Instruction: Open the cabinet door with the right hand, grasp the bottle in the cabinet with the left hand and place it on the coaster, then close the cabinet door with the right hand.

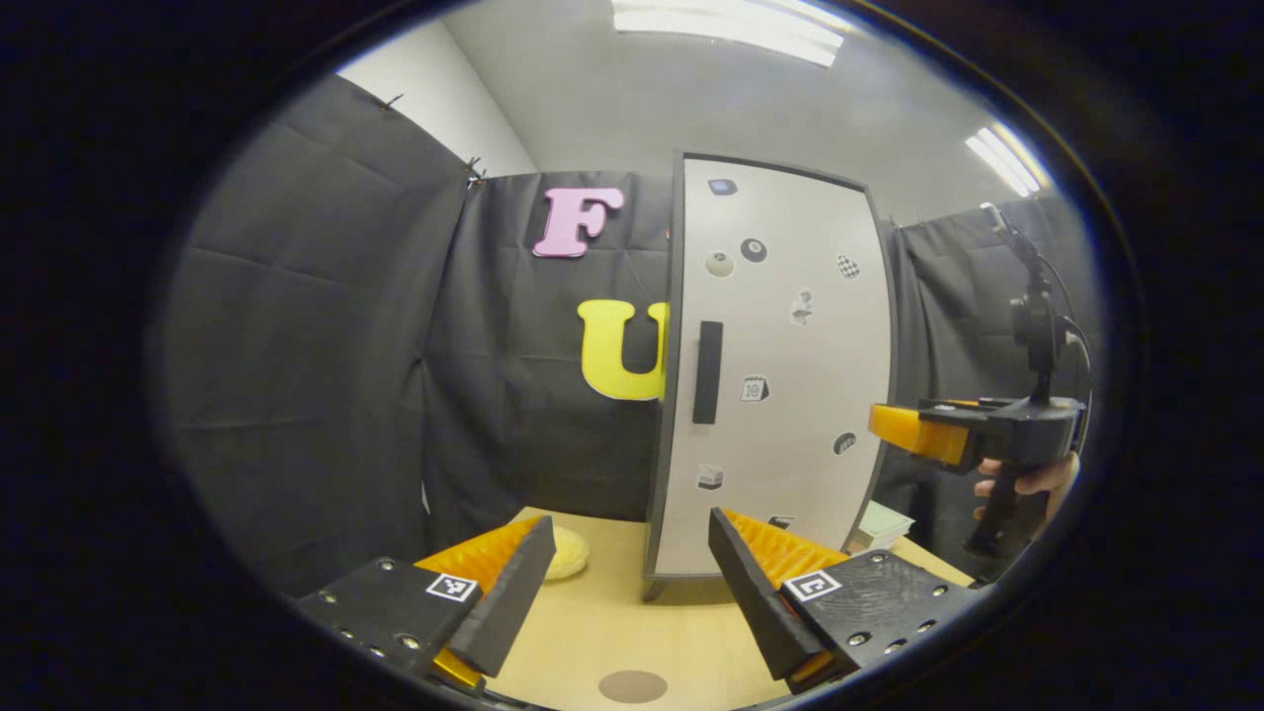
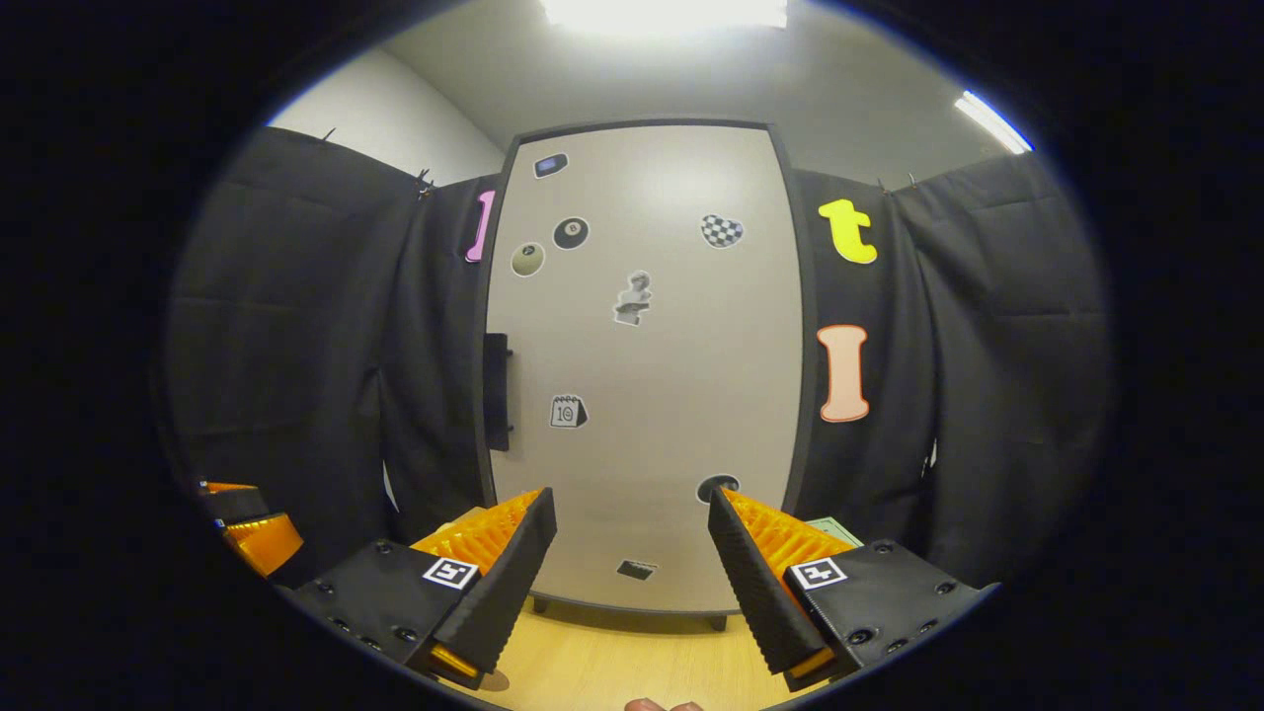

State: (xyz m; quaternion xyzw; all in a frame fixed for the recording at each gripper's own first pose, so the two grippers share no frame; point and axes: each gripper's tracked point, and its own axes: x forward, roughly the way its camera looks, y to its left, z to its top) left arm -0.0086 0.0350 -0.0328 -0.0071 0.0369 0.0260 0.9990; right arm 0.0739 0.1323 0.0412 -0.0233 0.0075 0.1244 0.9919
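the cabinet door is standing shut, facing the gaping, empty right gripper; its pale, stickered front is carrying a dark handle. the left gripper is gaping empty near the cabinet, above the round coaster.

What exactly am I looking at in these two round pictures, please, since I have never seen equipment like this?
There is no robot here: a person holds a two-finger gripper in each hand, and a fisheye camera rides on each one. The left gripper view looks along the left gripper; its two fingers are spread apart and hold nothing. Farther off in that view is the right gripper, held by a hand. The right gripper view looks along that gripper's own open fingers, straight at the cabinet door, which is shut, has stickers on it and a dark handle at its left edge. The cabinet stands on a wooden table. On the table lie a round brown coaster and a pale yellow object. Nothing is held yet.
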